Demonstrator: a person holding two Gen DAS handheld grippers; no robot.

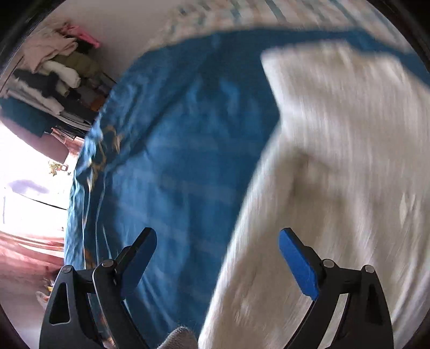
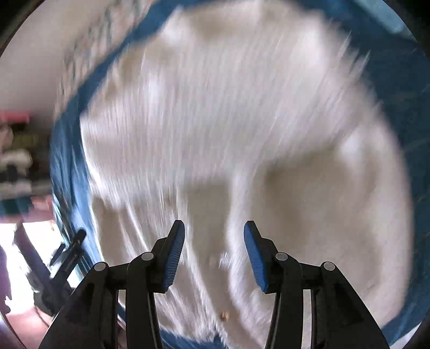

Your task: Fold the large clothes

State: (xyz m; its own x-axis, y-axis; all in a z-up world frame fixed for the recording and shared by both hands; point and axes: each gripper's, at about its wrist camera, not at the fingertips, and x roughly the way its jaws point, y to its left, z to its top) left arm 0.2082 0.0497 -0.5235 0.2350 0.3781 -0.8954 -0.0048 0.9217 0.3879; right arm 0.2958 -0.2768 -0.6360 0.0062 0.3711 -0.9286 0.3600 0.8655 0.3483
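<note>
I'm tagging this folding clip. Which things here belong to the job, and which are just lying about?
Belongs to the job:
- white garment, spread on the blue sheet
- left gripper, open
- right gripper, open

Just lying about:
- stacked clothes at the side
- patterned cloth beyond the sheet
</note>
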